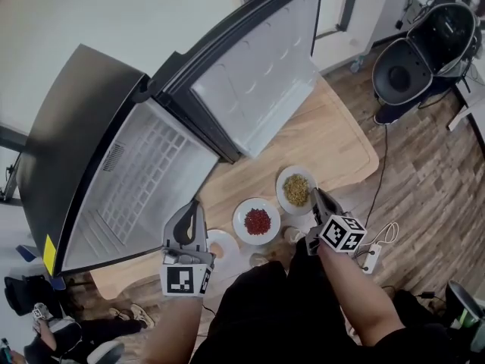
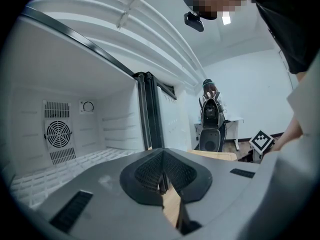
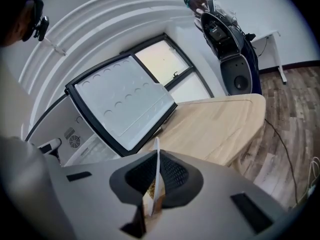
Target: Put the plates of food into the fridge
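A white plate of yellow-green food [image 1: 296, 189] has its near rim pinched by my right gripper [image 1: 317, 196], which is shut on it; in the right gripper view that plate [image 3: 156, 176] shows edge-on between the pads. Beside it a plate of red food [image 1: 258, 221] rests on the wooden table [image 1: 333, 139]. A third white plate [image 1: 227, 243] lies partly hidden behind my left gripper [image 1: 192, 208]. That gripper [image 2: 161, 180] is shut with nothing in it and points into the open fridge [image 1: 144, 177], whose white shelf [image 2: 60, 166] is bare.
The fridge door [image 1: 258, 74] stands wide open over the table's far side. A fan grille [image 2: 56, 132] is on the fridge's back wall. A black appliance [image 1: 424, 51] stands on the floor at right, and a power strip with cable [image 1: 371, 258] lies near my right arm.
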Demonstrator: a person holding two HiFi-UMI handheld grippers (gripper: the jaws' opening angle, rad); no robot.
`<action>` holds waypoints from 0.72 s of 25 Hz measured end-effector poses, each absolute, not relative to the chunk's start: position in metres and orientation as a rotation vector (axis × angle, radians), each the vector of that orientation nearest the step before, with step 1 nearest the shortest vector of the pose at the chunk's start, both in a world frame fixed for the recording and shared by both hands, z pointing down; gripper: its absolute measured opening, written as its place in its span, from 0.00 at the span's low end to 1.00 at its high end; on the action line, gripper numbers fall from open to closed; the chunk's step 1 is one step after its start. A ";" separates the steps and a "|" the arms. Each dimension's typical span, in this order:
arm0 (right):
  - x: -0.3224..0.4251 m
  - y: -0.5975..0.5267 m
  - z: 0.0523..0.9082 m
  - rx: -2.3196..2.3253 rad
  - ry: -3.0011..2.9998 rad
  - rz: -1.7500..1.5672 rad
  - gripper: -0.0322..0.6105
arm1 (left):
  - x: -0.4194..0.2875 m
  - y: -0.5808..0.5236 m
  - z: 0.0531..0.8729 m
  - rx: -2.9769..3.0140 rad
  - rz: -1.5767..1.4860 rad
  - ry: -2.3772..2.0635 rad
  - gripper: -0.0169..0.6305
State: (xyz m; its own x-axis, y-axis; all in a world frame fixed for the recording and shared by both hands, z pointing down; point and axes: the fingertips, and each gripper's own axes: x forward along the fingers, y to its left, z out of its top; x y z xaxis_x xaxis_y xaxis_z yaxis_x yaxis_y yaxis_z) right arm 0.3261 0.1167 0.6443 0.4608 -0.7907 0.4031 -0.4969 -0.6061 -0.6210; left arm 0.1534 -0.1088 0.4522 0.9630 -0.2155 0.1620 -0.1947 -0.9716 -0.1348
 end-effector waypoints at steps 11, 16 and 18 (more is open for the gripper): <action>0.332 0.102 0.609 -2.257 1.141 -0.939 0.10 | 0.139 -0.119 0.439 -3.003 -0.225 0.436 0.03; 0.333 0.089 0.588 -2.203 1.180 -0.934 0.10 | 0.128 -0.127 0.430 -2.997 -0.195 0.513 0.03; 0.335 0.082 0.581 -2.193 1.205 -0.931 0.10 | 0.124 -0.131 0.427 -2.991 -0.186 0.549 0.03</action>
State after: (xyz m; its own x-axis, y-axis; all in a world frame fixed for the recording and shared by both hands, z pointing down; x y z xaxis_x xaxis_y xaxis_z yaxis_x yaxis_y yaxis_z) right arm 0.3349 0.0820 0.5807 0.3847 -0.8594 0.3366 -0.5425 -0.5056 -0.6709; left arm 0.1236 -0.1307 0.4270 0.9279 -0.3585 0.1024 -0.3470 -0.9308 -0.1147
